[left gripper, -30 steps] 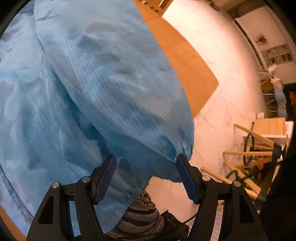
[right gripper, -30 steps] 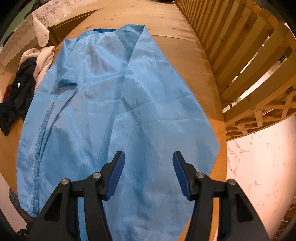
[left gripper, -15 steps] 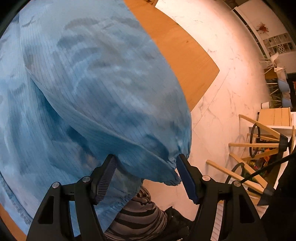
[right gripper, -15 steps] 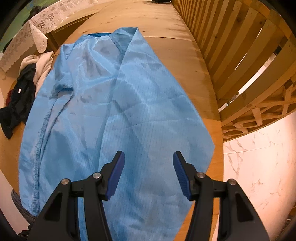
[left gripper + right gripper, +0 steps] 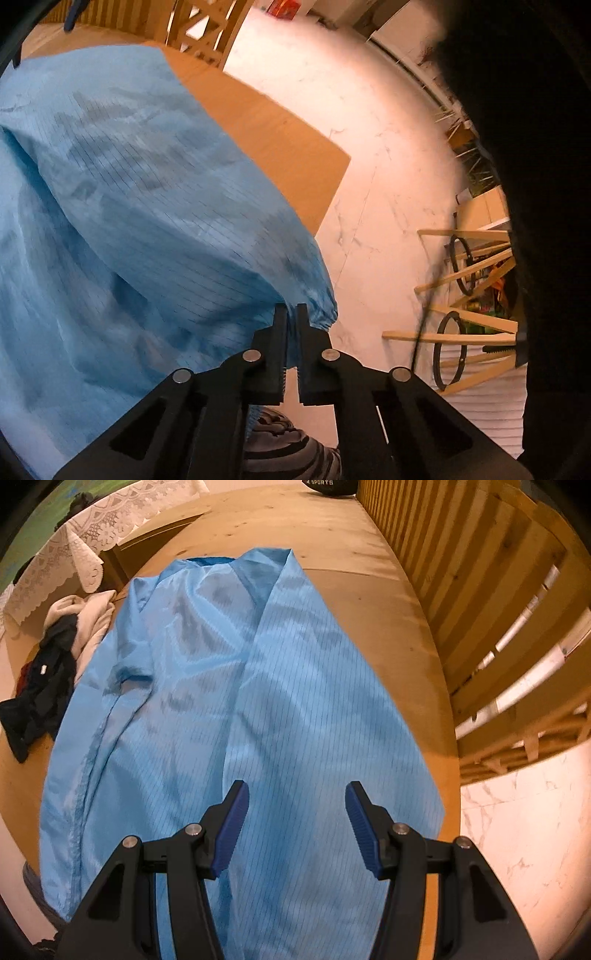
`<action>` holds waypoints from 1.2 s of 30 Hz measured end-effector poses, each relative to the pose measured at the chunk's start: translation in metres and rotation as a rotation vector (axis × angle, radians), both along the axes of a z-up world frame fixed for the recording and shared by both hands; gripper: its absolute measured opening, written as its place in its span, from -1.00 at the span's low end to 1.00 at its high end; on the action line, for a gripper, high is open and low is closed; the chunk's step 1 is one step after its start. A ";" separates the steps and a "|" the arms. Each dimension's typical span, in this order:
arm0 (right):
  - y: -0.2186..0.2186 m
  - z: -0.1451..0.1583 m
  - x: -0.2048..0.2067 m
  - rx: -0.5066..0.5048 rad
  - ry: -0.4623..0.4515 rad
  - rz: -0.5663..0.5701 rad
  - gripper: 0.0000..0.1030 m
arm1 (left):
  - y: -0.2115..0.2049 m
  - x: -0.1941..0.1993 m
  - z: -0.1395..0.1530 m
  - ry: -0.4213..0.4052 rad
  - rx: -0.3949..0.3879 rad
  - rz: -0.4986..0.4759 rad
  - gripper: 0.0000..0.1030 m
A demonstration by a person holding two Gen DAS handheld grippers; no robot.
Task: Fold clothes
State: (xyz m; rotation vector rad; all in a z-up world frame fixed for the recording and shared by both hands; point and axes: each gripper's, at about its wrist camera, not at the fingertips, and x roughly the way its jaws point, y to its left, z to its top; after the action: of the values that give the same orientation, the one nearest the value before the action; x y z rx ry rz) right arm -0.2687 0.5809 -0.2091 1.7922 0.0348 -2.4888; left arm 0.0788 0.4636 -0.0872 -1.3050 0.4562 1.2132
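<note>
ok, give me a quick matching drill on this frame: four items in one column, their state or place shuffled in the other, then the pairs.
Items
1. left hand-held gripper
2. right hand-held gripper
3. blue garment
4. pile of dark and white clothes

States or places
A. spread flat on the wooden table
B. open, above the fabric
C. heaped on the table beside the garment
D. shut on the gathered cuff

Pairs: 1-D, 2-B, 3-A, 4-C
</note>
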 end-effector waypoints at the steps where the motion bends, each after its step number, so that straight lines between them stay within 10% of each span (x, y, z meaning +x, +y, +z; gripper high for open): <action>1: -0.004 -0.003 -0.006 0.005 -0.007 0.006 0.04 | -0.002 0.002 0.002 -0.003 0.014 -0.010 -0.94; 23: -0.075 -0.062 -0.098 0.221 -0.147 0.044 0.04 | -0.009 -0.034 0.020 -0.003 0.135 -0.052 -0.94; 24: -0.073 -0.063 -0.098 0.216 -0.156 0.038 -0.03 | -0.010 -0.037 0.020 -0.001 0.132 -0.047 -0.94; 26: -0.069 -0.067 -0.100 0.205 -0.176 0.025 -0.92 | -0.010 -0.040 0.020 0.009 0.127 -0.050 -0.94; 36: -0.032 -0.036 -0.083 0.142 -0.140 -0.017 -0.92 | 0.001 -0.037 0.017 0.013 0.117 -0.072 -0.95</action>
State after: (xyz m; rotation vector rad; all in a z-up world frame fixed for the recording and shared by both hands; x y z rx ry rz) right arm -0.3522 0.5490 -0.2452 2.0256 0.1931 -2.4214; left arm 0.0419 0.4648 -0.0706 -1.1728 0.4316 1.1719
